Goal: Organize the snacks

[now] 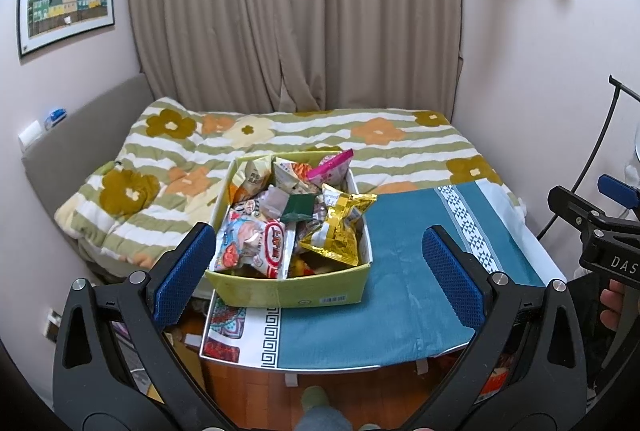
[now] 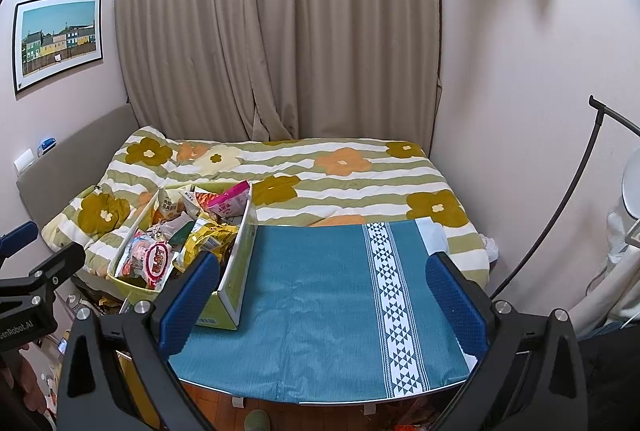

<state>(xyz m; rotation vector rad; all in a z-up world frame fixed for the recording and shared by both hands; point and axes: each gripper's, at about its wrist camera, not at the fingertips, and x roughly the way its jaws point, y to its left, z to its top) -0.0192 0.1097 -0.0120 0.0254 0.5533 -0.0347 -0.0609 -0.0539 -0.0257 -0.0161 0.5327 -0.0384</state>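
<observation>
Both of my tongs hang above the near edge of the table (image 2: 320, 295), well back from everything on it. The left gripper (image 1: 320, 267) is spread wide with nothing between its blue pads (image 1: 184, 271). The right gripper (image 2: 320, 295) is just as wide and just as empty. Neither touches anything.

The snacks (image 1: 288, 219) are heaped in a yellow-green box (image 1: 292, 291), which sits straight ahead of my left tongs and ahead and to the left of my right ones. A gold packet (image 1: 336, 227) rides on top at the near right of the heap, a red-and-white packet (image 1: 256, 247) lies at the near left, and a pink one (image 1: 332, 167) sticks up at the far end. The teal cloth (image 2: 312, 271) ahead of my right tongs is bare.

This scene would fit a jumbled box waiting to be sorted, or snacks already gathered into it; I cannot tell which.

If a packet has to be picked, I judge these points matter:
- Take one lying on top, so the heap stays put.
- Pinch a sealed edge, not the puffed middle, which would slip or crush.
- Lift straight up to clear the box wall.
</observation>
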